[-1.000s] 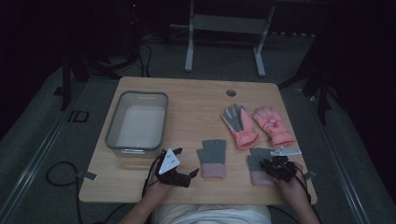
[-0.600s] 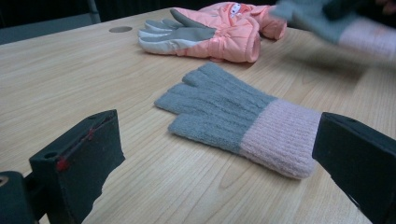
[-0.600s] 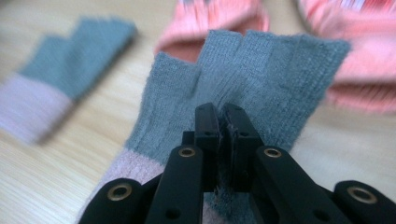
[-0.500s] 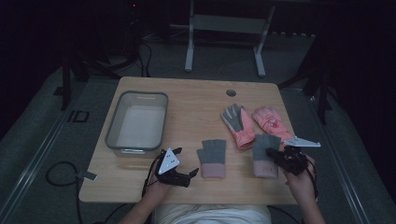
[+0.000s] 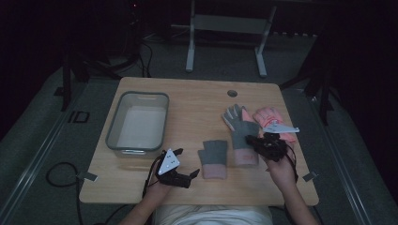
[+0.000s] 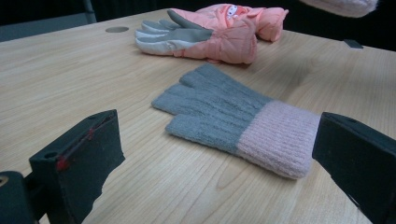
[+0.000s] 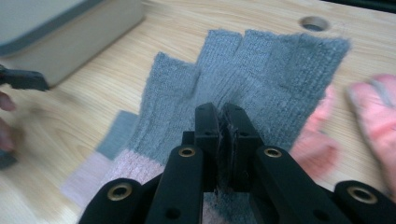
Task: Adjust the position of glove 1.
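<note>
Work in hand: the right gripper (image 5: 256, 140) carries 1 grey knit fingerless glove (image 5: 244, 133) with a pink cuff, lifted off the table (image 5: 197, 101) near the pair of salmon-pink padded gloves (image 5: 270, 119).

Right jaws: pressed together on the knit fabric – in the right gripper view they pinch the carried glove (image 7: 261, 79) near its middle, just above the cuff.

Left gripper (image 5: 190, 176): jaws wide apart, holding nothing, low over the table's near edge.

Second knit glove (image 5: 213, 157): lies flat just beside the left gripper; in the left gripper view it (image 6: 233, 121) rests between the 2 open jaws but farther off, cuff toward the right jaw.

Bin: a clear plastic tub (image 5: 112, 136) stands at the left of the table, well apart from the carried glove.

Handling, judged: light, limp and stretchy – it will droop and swing from 1 pinch point, not slip. The ribbed cuff looks the thickest, firmest place to grip; the thin finger stubs would fold away.

Risk: the dangling fabric could drag over the padded gloves.
</note>
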A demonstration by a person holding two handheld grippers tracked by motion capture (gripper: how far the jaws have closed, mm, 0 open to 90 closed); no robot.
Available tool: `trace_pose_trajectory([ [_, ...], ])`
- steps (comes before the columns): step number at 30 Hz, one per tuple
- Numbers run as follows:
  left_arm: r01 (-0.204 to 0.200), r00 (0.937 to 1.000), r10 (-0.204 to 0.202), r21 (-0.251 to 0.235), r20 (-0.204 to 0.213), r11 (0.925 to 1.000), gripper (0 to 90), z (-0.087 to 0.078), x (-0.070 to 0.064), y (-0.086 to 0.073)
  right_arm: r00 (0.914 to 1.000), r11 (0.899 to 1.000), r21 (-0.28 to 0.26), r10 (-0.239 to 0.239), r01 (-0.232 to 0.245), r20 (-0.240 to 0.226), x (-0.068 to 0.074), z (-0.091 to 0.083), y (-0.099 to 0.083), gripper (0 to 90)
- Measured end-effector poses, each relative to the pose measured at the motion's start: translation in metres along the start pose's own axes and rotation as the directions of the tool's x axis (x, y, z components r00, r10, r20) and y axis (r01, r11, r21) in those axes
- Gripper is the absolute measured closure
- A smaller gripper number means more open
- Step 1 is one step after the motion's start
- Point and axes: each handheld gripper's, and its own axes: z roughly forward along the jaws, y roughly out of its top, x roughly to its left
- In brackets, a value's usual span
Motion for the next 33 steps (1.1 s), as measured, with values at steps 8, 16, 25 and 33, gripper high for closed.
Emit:
trace_pose_trajectory([
  [8, 0.004, 1.0000, -0.004, 0.000, 0.003, 1.0000, 1.1, 0.000, 0.001, 0.000, 0.9970, 1.000, 0.022, -0.019, 0.021, -0.075, 0.034, 0.030, 0.007, 85.3],
  [16, 0.004, 1.0000, -0.004, -0.003, 0.009, 1.0000, 1.1, 0.000, 0.000, 0.000, 0.9946, 0.997, 0.077, 0.002, 0.006, -0.103, 0.053, 0.059, -0.003, 85.3],
  [25, 0.000, 1.0000, 0.000, 0.003, 0.007, 1.0000, 1.1, 0.000, 0.000, 0.000, 0.9950, 0.991, 0.129, 0.028, -0.016, -0.096, 0.065, 0.079, -0.017, 85.2],
  [33, -0.001, 1.0000, 0.001, 0.011, -0.004, 0.9999, 1.2, 0.000, 0.000, 0.000, 0.9955, 0.983, 0.180, 0.039, -0.023, -0.086, 0.062, 0.095, -0.025, 84.8],
])
